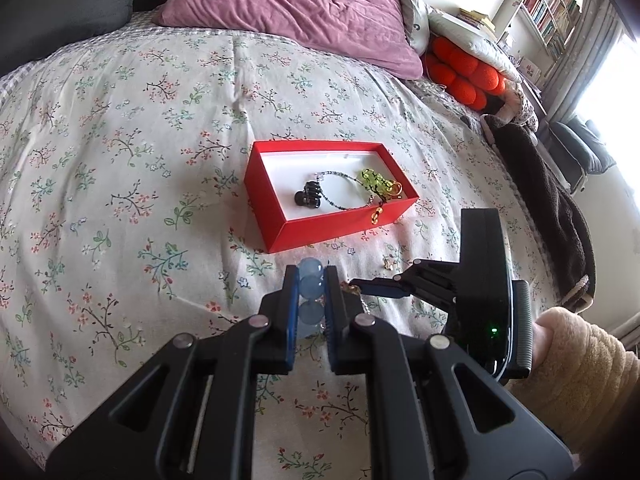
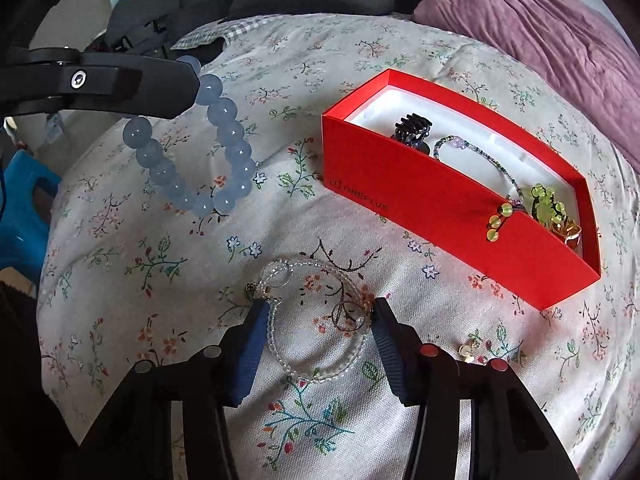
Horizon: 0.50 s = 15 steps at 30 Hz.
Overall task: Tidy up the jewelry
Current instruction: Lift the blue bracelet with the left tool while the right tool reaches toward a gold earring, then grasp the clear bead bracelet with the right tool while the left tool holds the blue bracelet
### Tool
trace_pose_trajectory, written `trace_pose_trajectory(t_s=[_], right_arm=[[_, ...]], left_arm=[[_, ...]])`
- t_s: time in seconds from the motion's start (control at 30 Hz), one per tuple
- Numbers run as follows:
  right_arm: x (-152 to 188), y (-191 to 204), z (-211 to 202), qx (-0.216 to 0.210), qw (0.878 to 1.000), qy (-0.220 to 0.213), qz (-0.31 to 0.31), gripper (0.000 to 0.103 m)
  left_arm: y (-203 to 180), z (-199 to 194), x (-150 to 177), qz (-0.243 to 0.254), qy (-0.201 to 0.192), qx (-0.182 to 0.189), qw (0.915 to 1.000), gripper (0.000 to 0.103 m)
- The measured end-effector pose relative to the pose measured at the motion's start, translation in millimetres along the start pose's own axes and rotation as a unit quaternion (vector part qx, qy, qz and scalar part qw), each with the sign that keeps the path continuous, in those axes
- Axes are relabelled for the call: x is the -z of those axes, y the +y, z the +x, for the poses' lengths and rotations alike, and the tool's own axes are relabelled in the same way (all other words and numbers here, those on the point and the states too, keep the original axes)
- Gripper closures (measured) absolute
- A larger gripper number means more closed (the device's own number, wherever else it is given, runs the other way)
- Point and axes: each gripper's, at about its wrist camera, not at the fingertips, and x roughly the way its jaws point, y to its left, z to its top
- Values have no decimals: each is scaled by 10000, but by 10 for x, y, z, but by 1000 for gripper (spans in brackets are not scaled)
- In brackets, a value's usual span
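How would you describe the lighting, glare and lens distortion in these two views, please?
Left wrist view: the window at the upper right is blown out to white, and the bedspread bulges with the fisheye, dark at the corners. Right wrist view: softer, even light, sharp on the red box, with the same barrel bulge.

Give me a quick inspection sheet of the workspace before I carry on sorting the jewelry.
Surface: floral bedspread, soft and uneven.
Job's things: red box open, holding a black hair claw, a thin beaded necklace and green beads, some hanging over its wall; clear bead bracelet on the bedspread; small gold piece beside it.
Clutter: purple pillow, orange cushion.
Grippers: left gripper shut on the blue bead bracelet, held off the bed; right gripper straddling the clear bracelet, pads at its sides, grip unclear.
Cables: nothing seen.
Surroundings: bookshelf, window, blue stool.
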Motion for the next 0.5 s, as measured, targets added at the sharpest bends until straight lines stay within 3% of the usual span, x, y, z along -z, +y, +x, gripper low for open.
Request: trace_pose_trajectory(t_s=[0.1, 0.13, 0.17, 0.4, 0.47, 0.5], right_arm=[[39, 20, -72, 4, 10000, -56, -45, 52], [44, 21, -97, 4, 9999, -90, -58, 77], [39, 18, -104, -15, 9999, -82, -78, 83], [79, -17, -218, 115, 9998, -176, 11, 80], [104, -41, -209, -39, 9999, -77, 50, 71], [116, -41, -202, -102, 9999, -21, 42, 54]], left_arm=[[1, -10, 1, 0, -15, -5, 10000, 90], [-3, -13, 2, 1, -20, -6, 10000, 90], [-3, -15, 0, 3, -24, -9, 10000, 90], [-13, -13, -5, 2, -4, -20, 10000, 90], [-21, -4, -3, 15, 17, -19, 10000, 90], [-30, 0, -4, 27, 24, -23, 10000, 90]])
